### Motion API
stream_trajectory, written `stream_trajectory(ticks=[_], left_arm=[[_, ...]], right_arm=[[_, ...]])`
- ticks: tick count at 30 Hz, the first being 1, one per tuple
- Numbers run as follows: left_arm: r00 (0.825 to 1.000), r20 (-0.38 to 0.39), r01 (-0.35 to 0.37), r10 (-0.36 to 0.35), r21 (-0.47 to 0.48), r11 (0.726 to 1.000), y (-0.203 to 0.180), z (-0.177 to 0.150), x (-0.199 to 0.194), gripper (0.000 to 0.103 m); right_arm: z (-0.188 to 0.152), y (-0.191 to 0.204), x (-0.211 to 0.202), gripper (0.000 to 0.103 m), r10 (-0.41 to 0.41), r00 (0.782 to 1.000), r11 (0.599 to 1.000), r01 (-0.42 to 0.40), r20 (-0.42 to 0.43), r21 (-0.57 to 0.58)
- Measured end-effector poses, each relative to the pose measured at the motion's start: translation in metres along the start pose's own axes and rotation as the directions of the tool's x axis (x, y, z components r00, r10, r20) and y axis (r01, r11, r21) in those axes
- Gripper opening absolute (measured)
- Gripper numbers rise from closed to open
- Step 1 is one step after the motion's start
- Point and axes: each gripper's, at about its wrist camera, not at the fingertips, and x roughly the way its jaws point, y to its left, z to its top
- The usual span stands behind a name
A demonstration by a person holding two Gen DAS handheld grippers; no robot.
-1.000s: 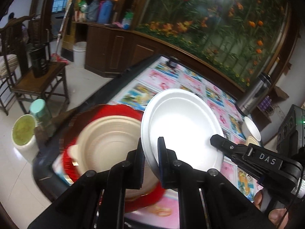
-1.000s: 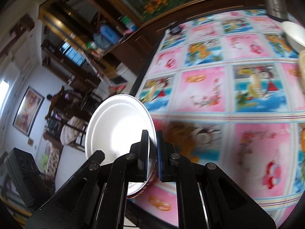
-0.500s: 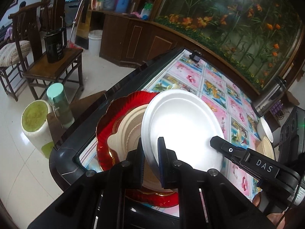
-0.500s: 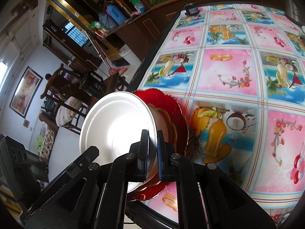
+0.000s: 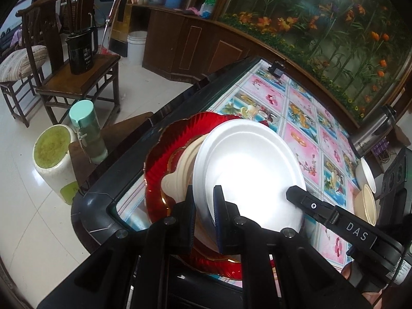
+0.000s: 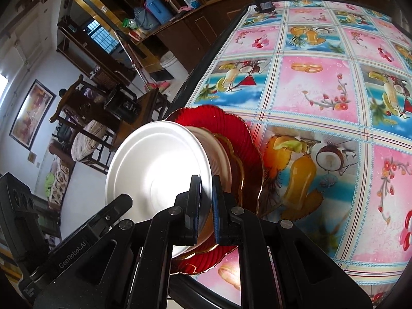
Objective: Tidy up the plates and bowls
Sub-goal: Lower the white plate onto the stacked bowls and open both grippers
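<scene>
The white plate (image 5: 247,170) hangs tilted just over the beige bowl (image 5: 180,177) on the red plate (image 5: 164,154), both grippers (image 5: 204,213) (image 6: 206,206) clamped on its rim. Uneven release could tip it off. It sits lower and closer than before.

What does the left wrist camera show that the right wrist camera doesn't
Only the left wrist view shows the mint green bottle, the steel flask and two bowls at the table's far right. Only the right wrist view shows the framed picture on the wall. Both show the white plate, pinched at its rim by the left tool and the right tool, over the beige bowl on the red plate.
</scene>
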Motion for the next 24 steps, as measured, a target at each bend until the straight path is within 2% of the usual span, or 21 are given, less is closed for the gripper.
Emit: stream_trajectory(ticks=[4,13,24], left_arm=[[1.000,-0.006,-0.031,0.031,-0.005,1.000,0.005,0.001,0.001,0.013],[0.999,0.019,-0.045,0.045,-0.035,0.998,0.013,0.005,-0.007,0.014],[0.999,-0.003,-0.039,0.039,-0.023,0.999,0.006,0.002,-0.003,0.015]], right_arm=[[0.000,0.001,-0.001,0.008,-0.035,0.999,0.999,0.035,0.024,-0.023],[-0.001,-0.007,-0.007,0.009,-0.010,0.999,1.000,0.010,0.034,0.001],[0.000,-0.013,-0.004,0.010,0.114,0.993,0.993,-0.114,0.023,0.000]])
